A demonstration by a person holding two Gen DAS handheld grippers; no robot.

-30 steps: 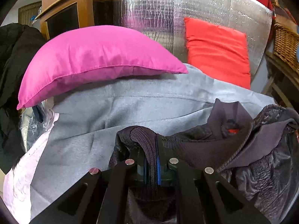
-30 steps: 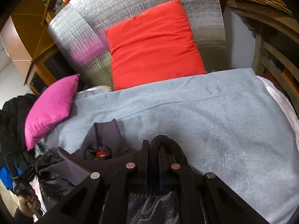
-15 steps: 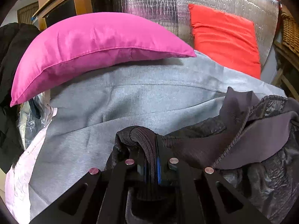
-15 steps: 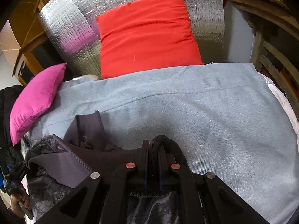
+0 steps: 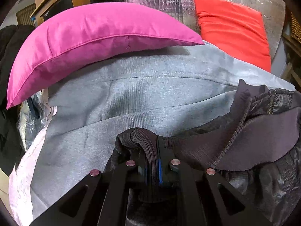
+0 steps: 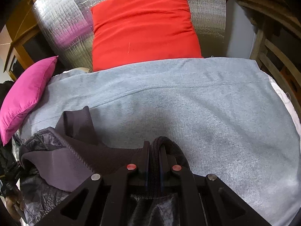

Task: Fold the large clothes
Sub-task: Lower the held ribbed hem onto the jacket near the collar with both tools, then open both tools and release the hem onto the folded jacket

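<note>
Ribbed hem of a dark jacket (image 5: 235,146) is pinched flat in the left gripper (image 5: 152,162), its fingers pressed together on the fabric; the right gripper (image 6: 155,167) clamps another fold of the same hem. Holding two points apart probably keeps that edge taut for laying down on the grey blanket (image 6: 207,103), which covers the bed. From the left view the jacket spreads toward three o'clock, collar uppermost. Farther off, a pink pillow (image 5: 94,37) fills ten o'clock and a red cushion (image 6: 143,24) leans at twelve. Only the right view shows a hand (image 6: 11,205) at eight o'clock.
</note>
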